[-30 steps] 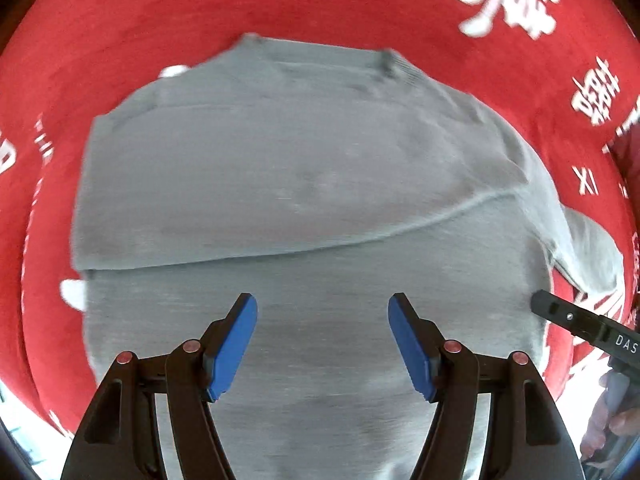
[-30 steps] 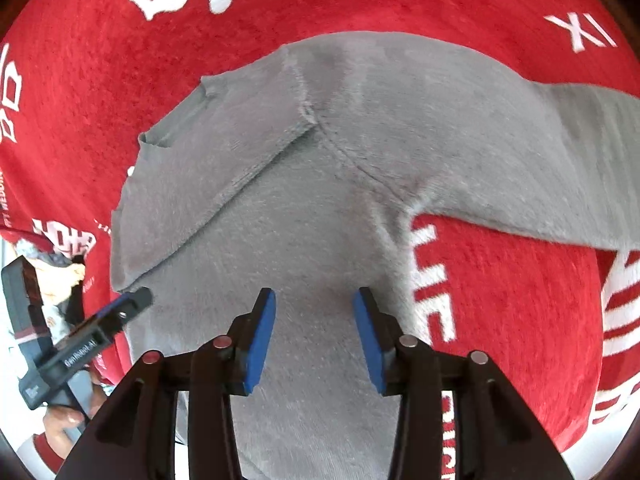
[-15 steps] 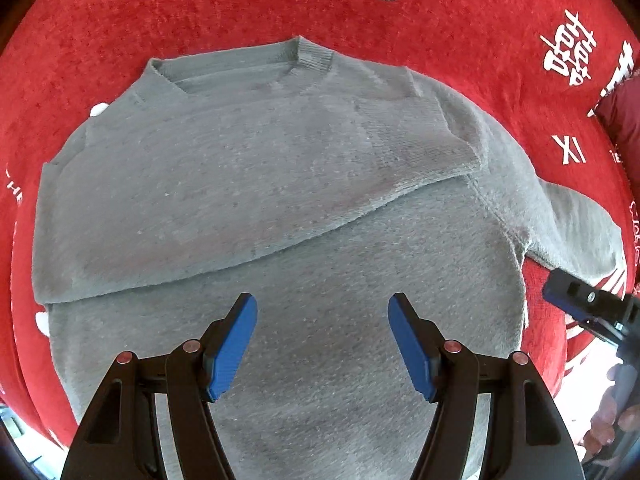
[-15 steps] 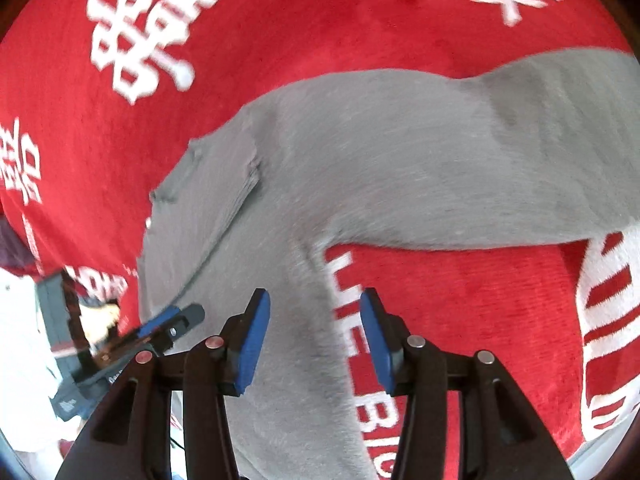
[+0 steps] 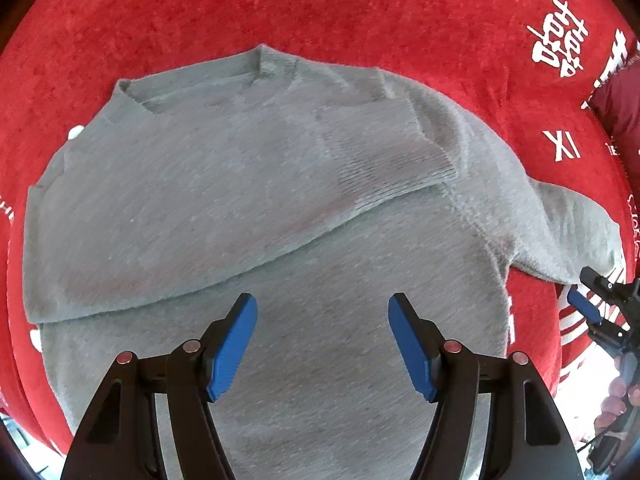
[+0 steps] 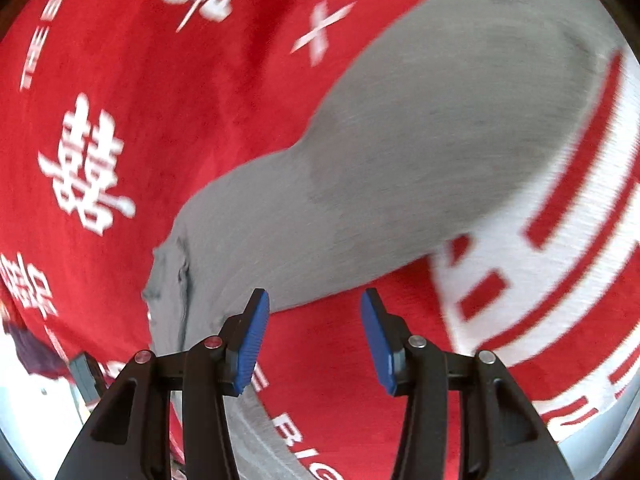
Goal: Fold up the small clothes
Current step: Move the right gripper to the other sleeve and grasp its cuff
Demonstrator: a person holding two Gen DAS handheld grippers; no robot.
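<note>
Red cloth (image 5: 280,8) with white lettering under everything. Grey sweater (image 5: 280,240) flat on it, one sleeve already across chest, other sleeve (image 6: 420,140) stretched out past sweater's side. Your left tongs (image 5: 322,340) released, over sweater's lower body. Your right tongs (image 6: 314,338) released, empty, beside loose sleeve. Risk: pinching red cloth with sleeve drags sweater askew. Versus earlier: right view swung from sweater's body to sleeve.

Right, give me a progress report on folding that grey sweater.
Done: one sleeve is folded across the chest of the grey sweater, which lies flat on the red blanket. In hand: nothing; the left hand-held gripper hangs open over the body, and the right hand-held gripper is open near the other sleeve. Left: fold that outstretched sleeve in, then fold the body.
</note>
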